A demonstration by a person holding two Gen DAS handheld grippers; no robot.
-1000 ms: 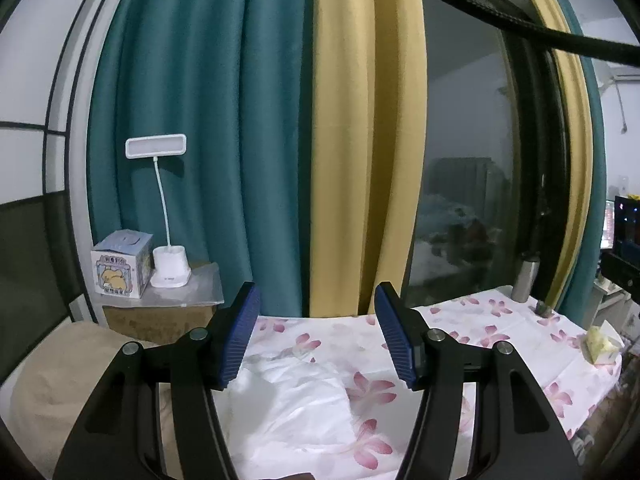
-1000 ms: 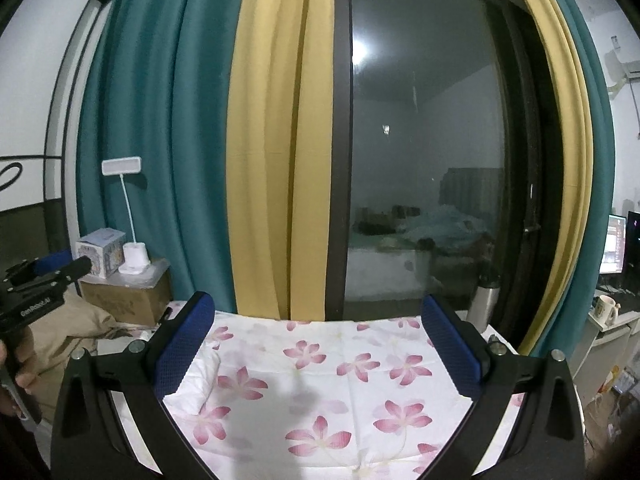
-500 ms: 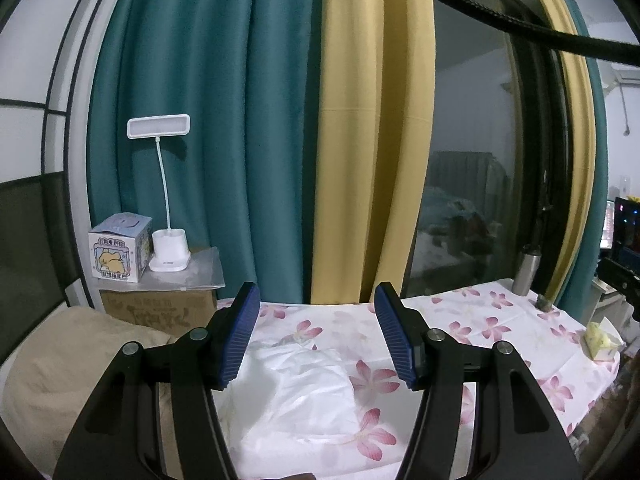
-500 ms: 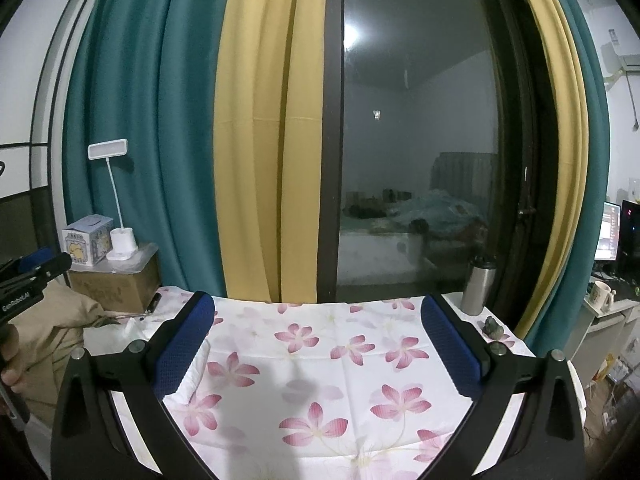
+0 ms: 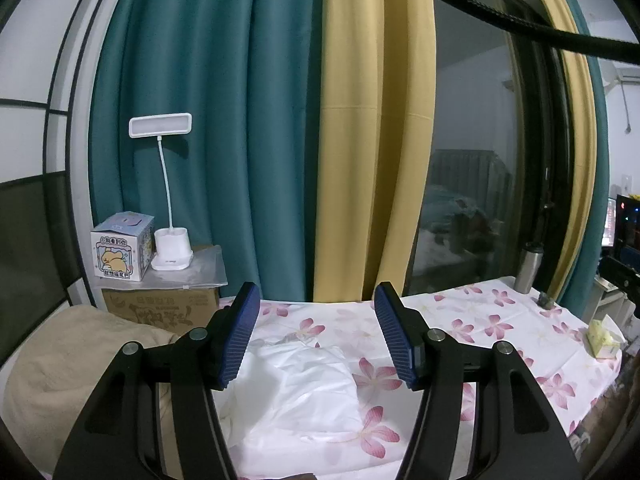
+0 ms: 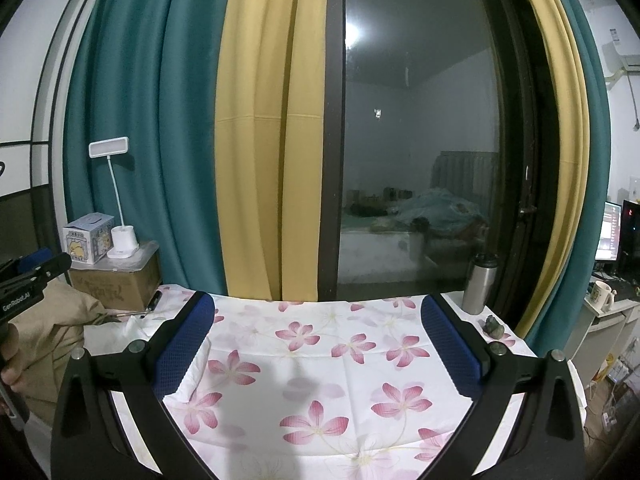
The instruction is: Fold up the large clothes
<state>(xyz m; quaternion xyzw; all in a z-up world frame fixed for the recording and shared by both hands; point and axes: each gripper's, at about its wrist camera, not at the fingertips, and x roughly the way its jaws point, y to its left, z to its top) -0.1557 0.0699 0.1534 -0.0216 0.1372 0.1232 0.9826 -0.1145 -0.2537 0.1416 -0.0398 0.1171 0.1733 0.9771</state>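
A white garment (image 5: 296, 392) lies crumpled on the table with the flowered cloth (image 5: 480, 320), just below and ahead of my left gripper (image 5: 316, 312). That gripper is open and its blue pads (image 5: 240, 336) have nothing between them. My right gripper (image 6: 318, 320) hovers wide open over a bare stretch of the flowered cloth (image 6: 320, 344), also with nothing in it. In the right wrist view the white garment (image 6: 132, 326) shows only as an edge by the left finger. The left gripper (image 6: 32, 280), held by a hand (image 6: 12, 364), shows at that view's left edge.
A beige fabric heap (image 5: 60, 364) lies at the table's left end. Behind it a cardboard box (image 5: 160, 308) carries a white desk lamp (image 5: 170, 248) and a small carton (image 5: 120, 248). A steel flask (image 6: 480, 284) and a small dark figurine (image 6: 494, 326) stand at the far right; curtains and a window close off the back.
Both views have shifted a little, so slightly more of the table shows. The jaws of both grippers stand as wide as before, and the white garment has not moved.
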